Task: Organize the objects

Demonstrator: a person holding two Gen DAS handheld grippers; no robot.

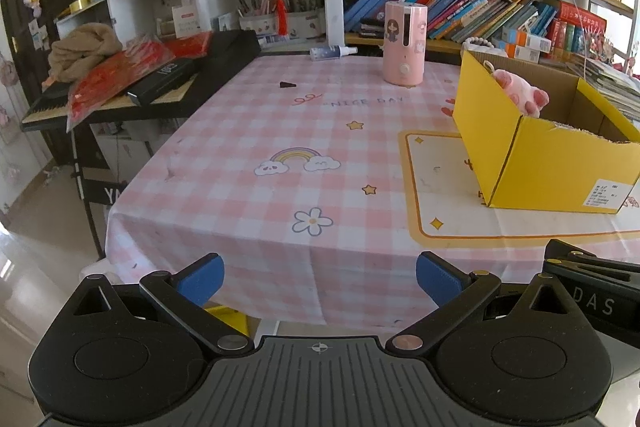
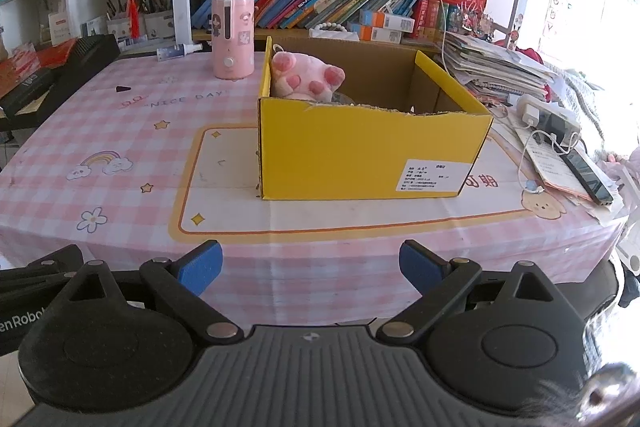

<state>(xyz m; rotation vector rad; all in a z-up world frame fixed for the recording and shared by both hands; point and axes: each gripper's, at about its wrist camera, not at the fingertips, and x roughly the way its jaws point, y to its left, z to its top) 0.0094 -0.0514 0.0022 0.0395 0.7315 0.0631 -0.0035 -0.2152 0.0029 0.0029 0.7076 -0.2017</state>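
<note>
Both grippers, left (image 1: 320,281) and right (image 2: 310,269), hover jaws apart and empty at the table edge; a plush (image 2: 306,77) sits in the box (image 2: 372,151). The humidifier (image 2: 233,37) at eleven o'clock wants a wide, upright grasp.

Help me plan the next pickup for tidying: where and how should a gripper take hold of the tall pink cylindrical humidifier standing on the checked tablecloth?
Probably grip the tall pink cylindrical humidifier around its mid-body, coming in level from the near table edge. It stands upright, and its round smooth sides suit opposing pads. The yellow cardboard box stands on its right, so the open left gripper has the clearer approach.
</note>
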